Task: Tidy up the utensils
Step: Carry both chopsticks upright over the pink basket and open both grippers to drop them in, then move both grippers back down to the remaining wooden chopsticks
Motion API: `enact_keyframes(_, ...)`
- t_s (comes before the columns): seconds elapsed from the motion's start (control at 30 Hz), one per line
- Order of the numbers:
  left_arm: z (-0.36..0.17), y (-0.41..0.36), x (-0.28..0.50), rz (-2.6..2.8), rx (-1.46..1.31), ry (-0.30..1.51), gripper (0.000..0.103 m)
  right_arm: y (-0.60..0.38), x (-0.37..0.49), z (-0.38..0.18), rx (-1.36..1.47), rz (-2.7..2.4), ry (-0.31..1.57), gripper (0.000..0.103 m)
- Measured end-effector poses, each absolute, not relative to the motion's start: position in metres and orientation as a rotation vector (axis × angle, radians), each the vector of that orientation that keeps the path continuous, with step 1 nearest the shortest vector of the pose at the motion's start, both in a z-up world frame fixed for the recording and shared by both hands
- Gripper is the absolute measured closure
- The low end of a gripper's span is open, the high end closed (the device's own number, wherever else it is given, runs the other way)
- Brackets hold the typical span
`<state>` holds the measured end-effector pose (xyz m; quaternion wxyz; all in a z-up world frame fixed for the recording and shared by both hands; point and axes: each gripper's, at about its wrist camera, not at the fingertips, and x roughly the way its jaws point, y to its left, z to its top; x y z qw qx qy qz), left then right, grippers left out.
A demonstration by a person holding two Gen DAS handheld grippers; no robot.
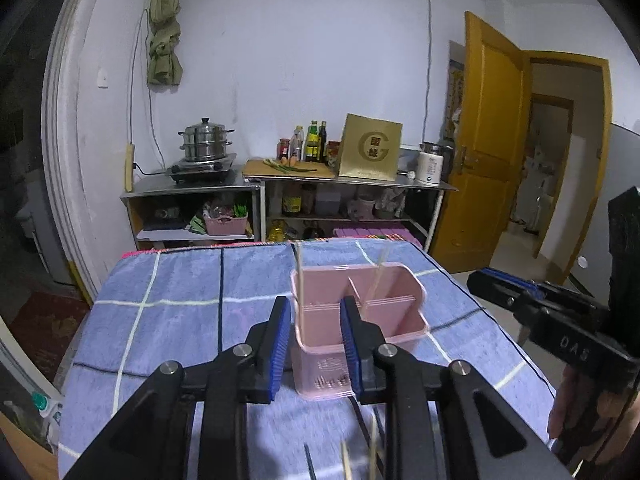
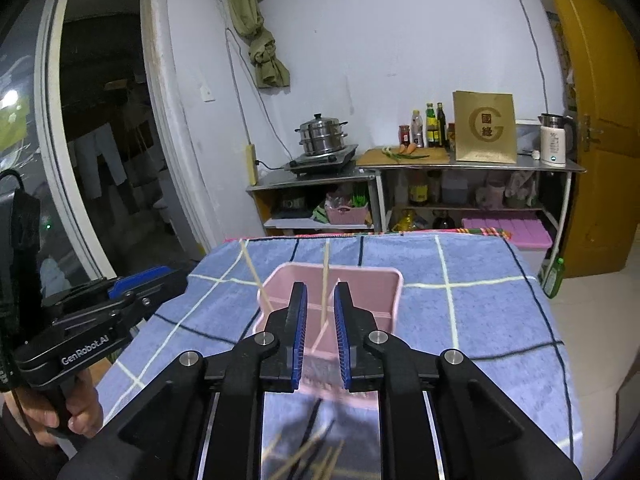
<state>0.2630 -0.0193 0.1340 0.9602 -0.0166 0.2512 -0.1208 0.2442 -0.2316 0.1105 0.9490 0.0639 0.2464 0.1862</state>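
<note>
So the pink utensil caddy (image 1: pixel 358 320) is sitting upright on the counter (image 1: pixel 168 304), which has a blue checked towel over it. The caddy has divided compartments, and two wooden chopsticks (image 2: pixel 325 286) are already standing in it, leaning in different directions: one toward the left side, one more in the middle. Can't really say which compartment each sits in, the dividers are partly blocked.

Left claw (image 1: pixel 314 344) is hovering right in front of the caddy with its jaws fairly wide apart and nothing between them. Right claw (image 2: pixel 321 332) is over the caddy too, jaws narrower but still parted. A chopstick shows up in the gap between them, though it looks like it's standing in the caddy behind rather than being pinched, so I'd call that claw empty.

Progress-wise, I'd guess it's early-to-middle. Two sticks are in, and there's a blurry bunch of loose chopsticks (image 2: pixel 308 456) lying on the counter near the bottom of both views, below the claws. Those still need to go in. Too smeared to count them, and there's something darker mixed in there I can't make out.
</note>
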Motion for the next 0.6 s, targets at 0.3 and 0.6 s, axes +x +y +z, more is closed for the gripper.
enact_keyframes(0.3,0.107,-0.028,0.176,-0.28,-0.038,0.483,0.078,-0.238,0.17,0.084,0.093,0.388,0.515,0.089)
enact_keyframes(0.6,0.095,-0.028,0.122,-0.295,-0.05,0.459,0.078,-0.247,0.123,0.065,0.11,0.387,0.529,0.088)
